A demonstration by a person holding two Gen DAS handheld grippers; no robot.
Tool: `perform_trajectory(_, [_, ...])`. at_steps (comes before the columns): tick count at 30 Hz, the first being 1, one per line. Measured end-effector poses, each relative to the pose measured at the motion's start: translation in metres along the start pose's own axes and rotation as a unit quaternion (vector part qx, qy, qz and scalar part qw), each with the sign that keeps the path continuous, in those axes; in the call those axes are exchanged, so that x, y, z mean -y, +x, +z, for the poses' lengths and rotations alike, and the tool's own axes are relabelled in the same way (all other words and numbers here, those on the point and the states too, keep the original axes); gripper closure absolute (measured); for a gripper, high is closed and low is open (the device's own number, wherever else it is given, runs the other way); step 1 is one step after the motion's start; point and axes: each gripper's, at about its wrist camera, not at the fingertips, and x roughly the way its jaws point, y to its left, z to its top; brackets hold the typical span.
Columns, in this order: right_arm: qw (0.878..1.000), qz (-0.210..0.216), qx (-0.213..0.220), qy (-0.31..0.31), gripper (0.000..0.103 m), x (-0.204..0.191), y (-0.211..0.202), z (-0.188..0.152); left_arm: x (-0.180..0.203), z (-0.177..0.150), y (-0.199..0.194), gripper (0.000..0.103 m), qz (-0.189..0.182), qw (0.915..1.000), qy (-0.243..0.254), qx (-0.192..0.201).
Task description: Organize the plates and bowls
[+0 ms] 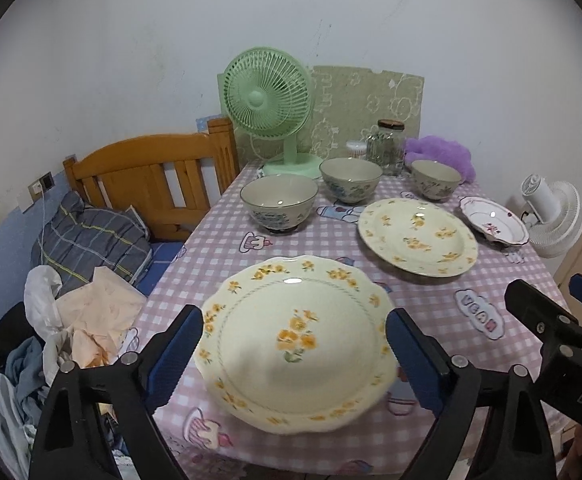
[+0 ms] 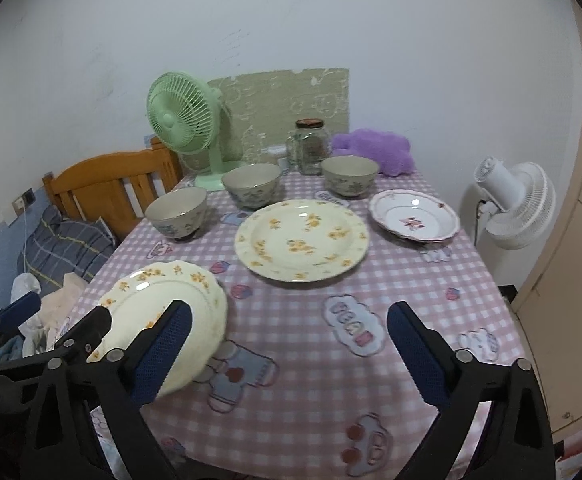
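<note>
From my remote seat, I start at the far left, where a bed (image 1: pixel 103 236) piled with clothes sits beside the surface (image 1: pixel 331 248), which is covered in pink checked cloth. My left hand-held gripper (image 1: pixel 295 344) has its jaws spread wide apart, framing the scalloped yellow-flowered plate (image 1: pixel 299 344) near the front left edge of the surface. I cannot tell whether the pads touch its rim; nothing looks clamped. I judge this plate is the one being lined up first, since it lies nearest me.

Behind it, three bowls stand in a row at the back: the left bowl (image 1: pixel 278 204), the middle bowl (image 1: pixel 350 180) and the right bowl (image 1: pixel 436 179), each apart from the others. They look alike enough that I judge they could nest. A green fan (image 1: pixel 269 104) and a glass jar (image 1: pixel 389 146) stand behind them, near the wall.

Moving right, the round yellow-flowered plate (image 2: pixel 301 240) lies flat at the middle, and the smaller pink-rimmed plate (image 2: pixel 414 216) rests just beside it at the right edge. My guess is they could stack, largest underneath.

My right hand-held gripper (image 2: pixel 289 340) also has its jaws wide apart, holding nothing, over bare cloth at the front. A white fan (image 2: pixel 515 204) stands off the surface at far right.
</note>
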Motion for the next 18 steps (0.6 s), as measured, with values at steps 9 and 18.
perform_trajectory(9, [0.999,-0.012,-0.041,0.007,0.009,-0.049,0.051,0.013,-0.038,0.015,0.052,0.02,-0.011,0.9992,0.012,-0.038])
perform_trajectory(18, [0.995,-0.031,-0.093,0.019,0.014,-0.075,0.105,0.002,-0.057,0.004,0.11,0.024,-0.031,0.9948,0.017,-0.095])
